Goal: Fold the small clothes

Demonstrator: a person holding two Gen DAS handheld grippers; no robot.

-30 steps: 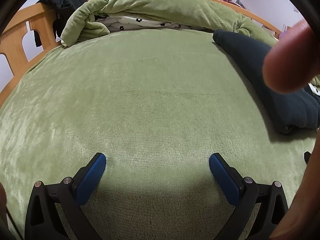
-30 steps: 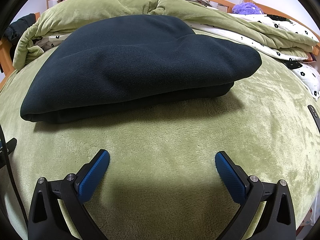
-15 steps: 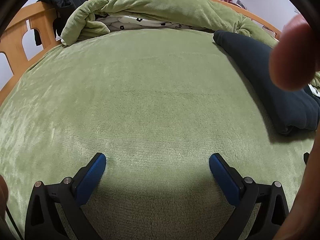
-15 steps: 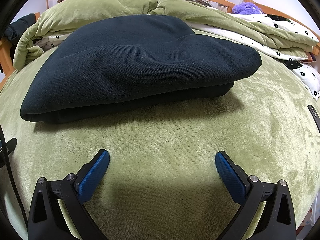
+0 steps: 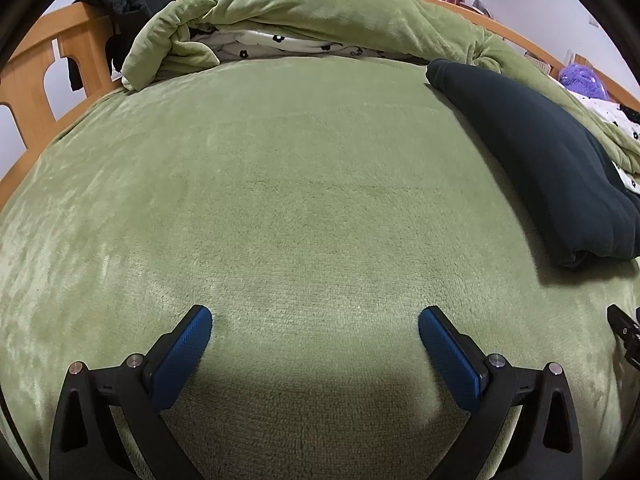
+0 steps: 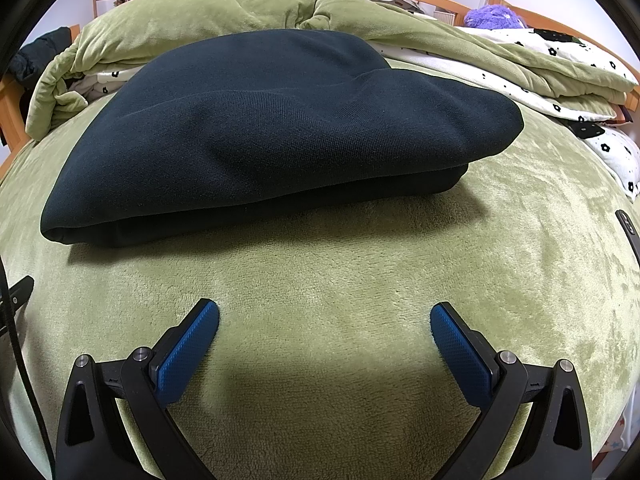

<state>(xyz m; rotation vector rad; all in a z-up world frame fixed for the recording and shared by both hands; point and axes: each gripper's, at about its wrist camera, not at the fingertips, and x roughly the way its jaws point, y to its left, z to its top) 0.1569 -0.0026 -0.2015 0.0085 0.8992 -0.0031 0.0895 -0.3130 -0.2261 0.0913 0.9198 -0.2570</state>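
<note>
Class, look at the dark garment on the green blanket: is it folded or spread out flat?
Folded. The dark garment lies as a compact bundle, with stacked layers showing along its near edge.

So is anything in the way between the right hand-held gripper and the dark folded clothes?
Nothing visible is. Only bare green blanket lies between the open right hand-held gripper and the dark folded clothes straight ahead.

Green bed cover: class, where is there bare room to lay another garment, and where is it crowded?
Free: the wide patch of green cover between the wooden bed rail and the folded dark garment. Crowded: the far edge, under the bunched duvet.
</note>
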